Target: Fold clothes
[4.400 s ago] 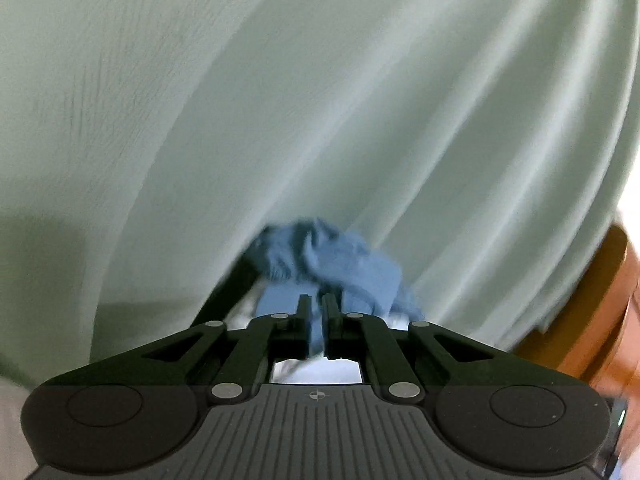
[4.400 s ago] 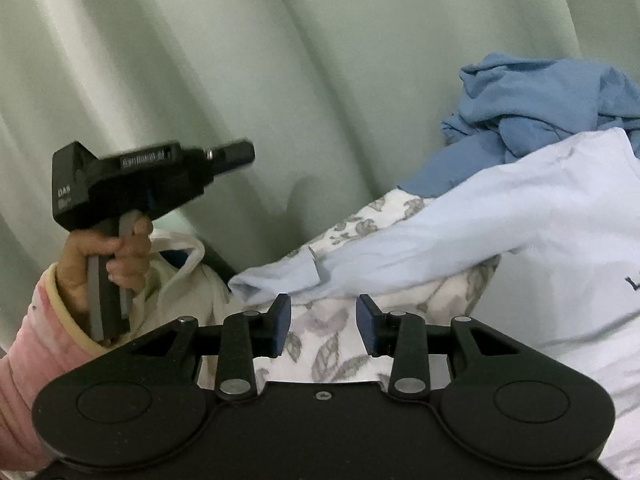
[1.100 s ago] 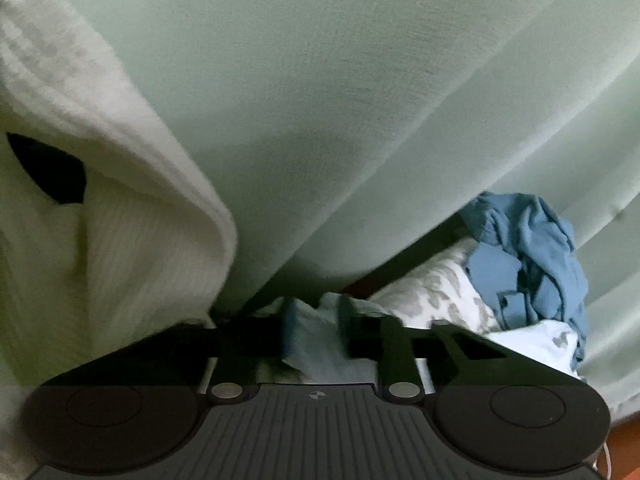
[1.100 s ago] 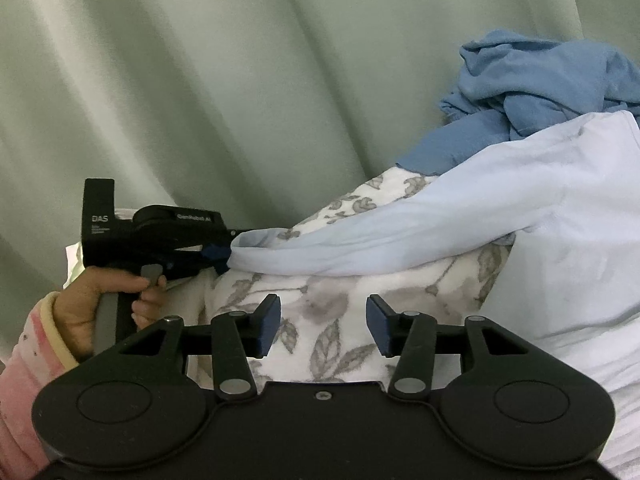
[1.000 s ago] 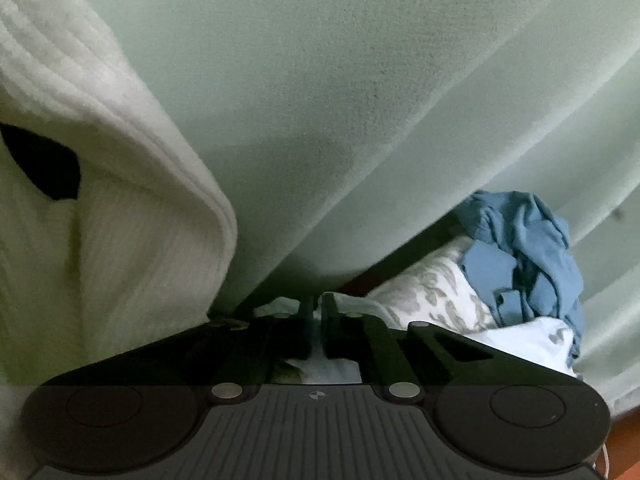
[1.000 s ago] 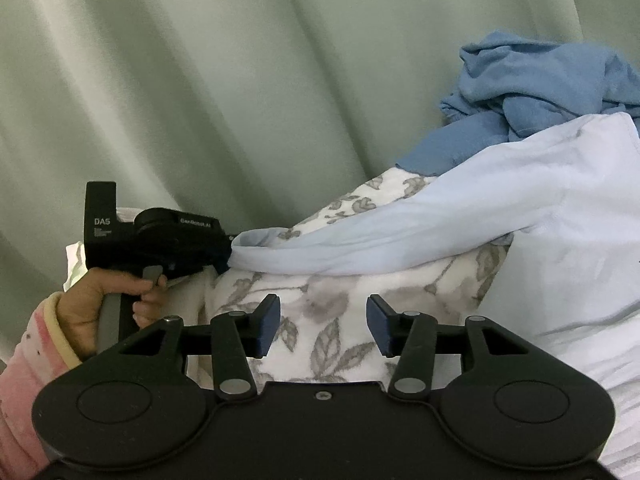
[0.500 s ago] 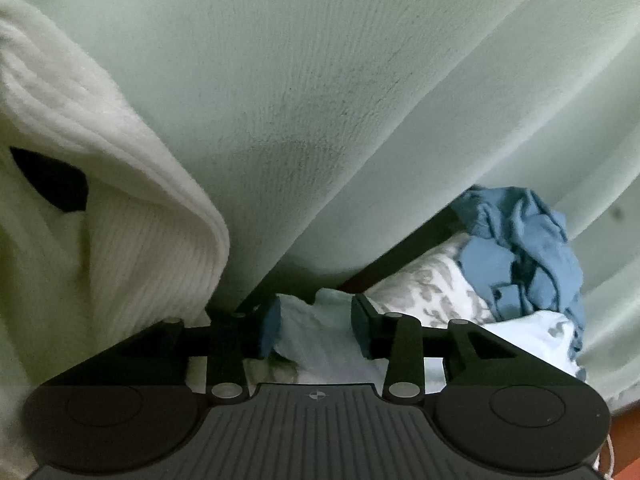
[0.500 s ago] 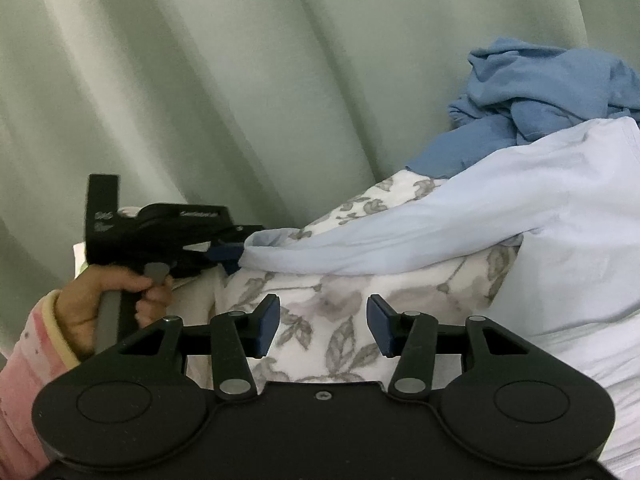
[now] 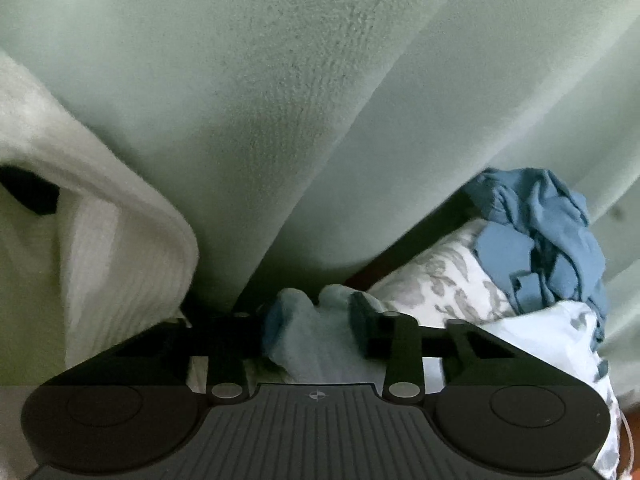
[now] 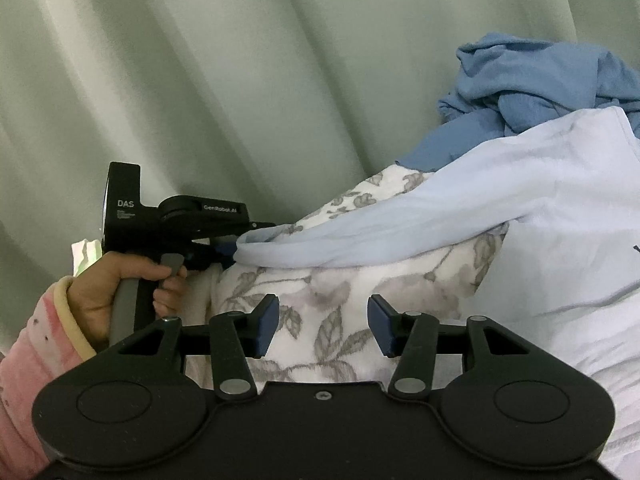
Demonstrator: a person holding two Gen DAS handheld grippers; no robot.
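One pale blue sleeve [image 9: 316, 336] sits between the closing left jaws.

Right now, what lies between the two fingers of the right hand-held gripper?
Nothing is held there. The right wrist view shows the right hand-held gripper open over the leaf-print fabric, with only that fabric visible through the gap.

Left claw [image 9: 314, 326] closing, jaws partway in with pale cloth [image 9: 316, 344] bunched between them. Right claw [image 10: 322, 326] hanging about half open, gripping nothing. Left hand [image 10: 120, 284] wrapped round its grip, finger on trigger.
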